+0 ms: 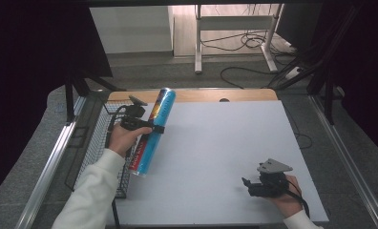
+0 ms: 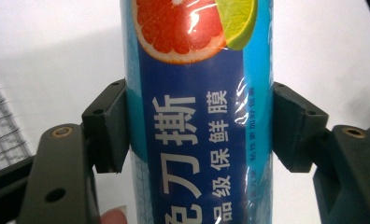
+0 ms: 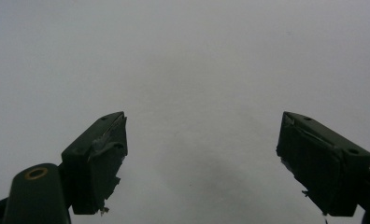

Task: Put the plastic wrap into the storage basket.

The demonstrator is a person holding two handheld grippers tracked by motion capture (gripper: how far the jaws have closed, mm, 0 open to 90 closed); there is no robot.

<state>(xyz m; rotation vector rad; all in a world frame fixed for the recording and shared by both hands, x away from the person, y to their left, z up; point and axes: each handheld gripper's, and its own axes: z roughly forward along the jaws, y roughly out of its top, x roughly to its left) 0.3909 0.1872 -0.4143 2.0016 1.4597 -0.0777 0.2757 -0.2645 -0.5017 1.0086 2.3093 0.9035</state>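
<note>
Nearest me, the right hand (image 1: 286, 196) lies low on the white table (image 1: 215, 152) by its near right corner, its right gripper (image 1: 248, 185) pointing left across the sheet; in the right gripper view its jaws stand wide apart with bare table between them. Farther off on the left, a white-sleeved forearm reaches up and forward, the left hand (image 1: 122, 138) wrapped round the left gripper (image 1: 154, 130), which is clamped across the middle of a roll (image 1: 153, 131) — a long blue tube of cling film, held clear of the table over its left edge, tilted with its top end leaning away and to the right. Beside it sits a wire basket (image 1: 99, 143). Up close, the roll (image 2: 197, 116) shows a cut grapefruit and lime — below them big white Chinese characters, with "保鲜膜" readable.
</note>
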